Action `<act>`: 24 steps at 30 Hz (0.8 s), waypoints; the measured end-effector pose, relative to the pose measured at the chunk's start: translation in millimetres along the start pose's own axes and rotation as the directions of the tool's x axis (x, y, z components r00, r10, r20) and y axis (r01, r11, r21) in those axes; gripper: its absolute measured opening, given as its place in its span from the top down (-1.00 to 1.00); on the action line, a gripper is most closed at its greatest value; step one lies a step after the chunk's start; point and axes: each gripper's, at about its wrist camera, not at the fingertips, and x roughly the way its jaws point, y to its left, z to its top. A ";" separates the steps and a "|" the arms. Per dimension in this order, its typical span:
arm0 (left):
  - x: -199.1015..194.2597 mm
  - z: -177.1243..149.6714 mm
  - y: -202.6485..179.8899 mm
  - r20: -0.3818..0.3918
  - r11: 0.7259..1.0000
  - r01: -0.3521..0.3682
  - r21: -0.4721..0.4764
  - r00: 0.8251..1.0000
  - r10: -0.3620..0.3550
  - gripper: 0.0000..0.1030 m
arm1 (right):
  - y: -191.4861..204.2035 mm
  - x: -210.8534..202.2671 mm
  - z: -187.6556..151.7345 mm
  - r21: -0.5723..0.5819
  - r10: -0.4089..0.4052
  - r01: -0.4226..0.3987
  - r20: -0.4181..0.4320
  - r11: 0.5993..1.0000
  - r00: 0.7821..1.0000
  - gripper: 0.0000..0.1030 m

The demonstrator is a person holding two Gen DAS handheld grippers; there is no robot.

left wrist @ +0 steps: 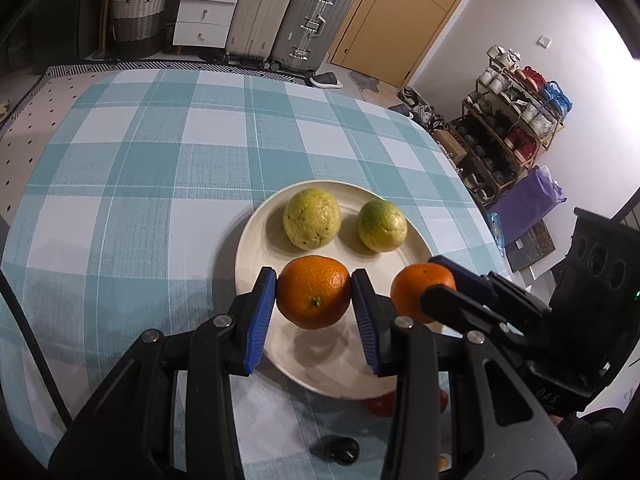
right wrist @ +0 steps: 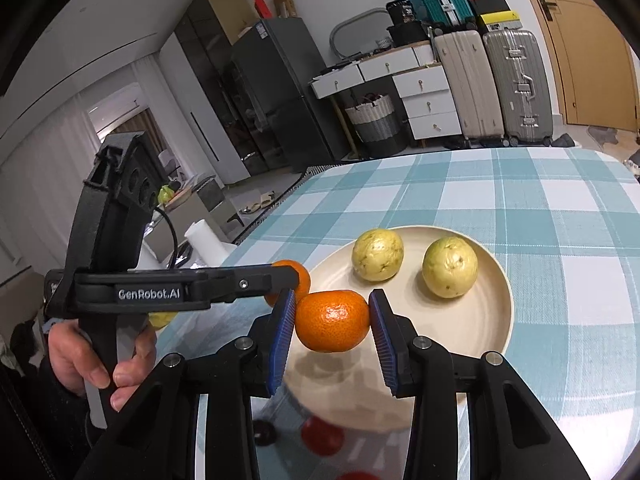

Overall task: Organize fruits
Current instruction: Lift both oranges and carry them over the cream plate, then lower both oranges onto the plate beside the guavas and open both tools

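A cream plate (left wrist: 256, 248) on the checked tablecloth holds two yellow-green guavas (left wrist: 312, 224) (left wrist: 382, 226). My left gripper (left wrist: 314, 296) is shut on an orange (left wrist: 314, 292) and holds it just above the plate's near part. My right gripper (right wrist: 332, 322) is shut on a second orange (right wrist: 332, 320), held above the plate's near edge; it shows at the right in the left wrist view (left wrist: 420, 290). In the right wrist view the plate (right wrist: 496, 320) and guavas (right wrist: 377, 255) (right wrist: 450, 267) lie ahead, and the left gripper's orange (right wrist: 302, 276) peeks out behind its finger.
Red fruit (right wrist: 322, 436) and a dark small object (left wrist: 340, 450) lie on the cloth under the grippers, near the table's front. A yellow-green fruit (right wrist: 160, 318) sits by the left hand. Suitcases, drawers and a shoe rack (left wrist: 516, 128) stand beyond the table.
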 end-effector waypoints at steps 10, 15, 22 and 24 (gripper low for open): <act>23.9 13.0 9.7 -0.023 1.000 0.005 0.002 1.000 -0.005 0.31 | -12.9 27.8 20.1 0.012 -0.040 0.040 -0.025 0.999 0.999 0.25; 31.2 18.5 12.3 -0.032 1.000 0.008 -0.002 0.999 -0.008 0.31 | -16.2 40.3 25.2 0.011 -0.060 0.060 -0.038 0.998 0.997 0.25; 37.2 27.1 16.9 -0.020 1.000 -0.009 -0.022 1.000 0.008 0.29 | -20.1 52.0 28.7 0.013 -0.090 0.090 -0.050 0.996 0.995 0.24; 37.6 27.7 18.4 -0.023 0.999 -0.009 -0.033 1.000 0.008 0.17 | -20.0 53.6 29.1 0.008 -0.098 0.099 -0.054 0.995 0.994 0.22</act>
